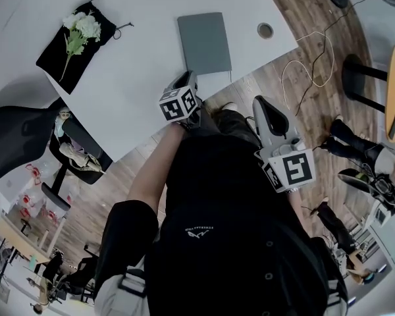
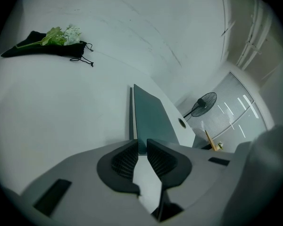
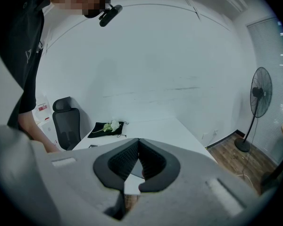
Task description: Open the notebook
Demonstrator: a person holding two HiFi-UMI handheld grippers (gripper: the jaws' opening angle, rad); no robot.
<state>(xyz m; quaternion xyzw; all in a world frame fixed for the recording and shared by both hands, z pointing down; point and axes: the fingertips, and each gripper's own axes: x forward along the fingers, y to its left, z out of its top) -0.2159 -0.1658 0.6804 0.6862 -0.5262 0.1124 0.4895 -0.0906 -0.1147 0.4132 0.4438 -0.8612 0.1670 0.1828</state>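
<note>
The notebook (image 1: 204, 42) is not open yet: from above it lies flat and closed on the white worktop (image 1: 135, 78), close to the near edge. The left gripper (image 2: 140, 148) has its jaws clenched on the notebook's near edge, the dark cover running straight in between the pads. I can't tell whether they pinch the cover alone or the whole book. So the grip looks taken, and lifting and swinging the cover over is all still to do. The right gripper (image 3: 138, 145) hangs off the worktop beside the person, jaws pressed together on nothing. There is bare worktop to the left for the cover to fall onto. A round cable hole (image 1: 264, 29) sits to the right, and the black pouch (image 1: 66, 52) with flowers (image 1: 83, 25) lies well apart.
</note>
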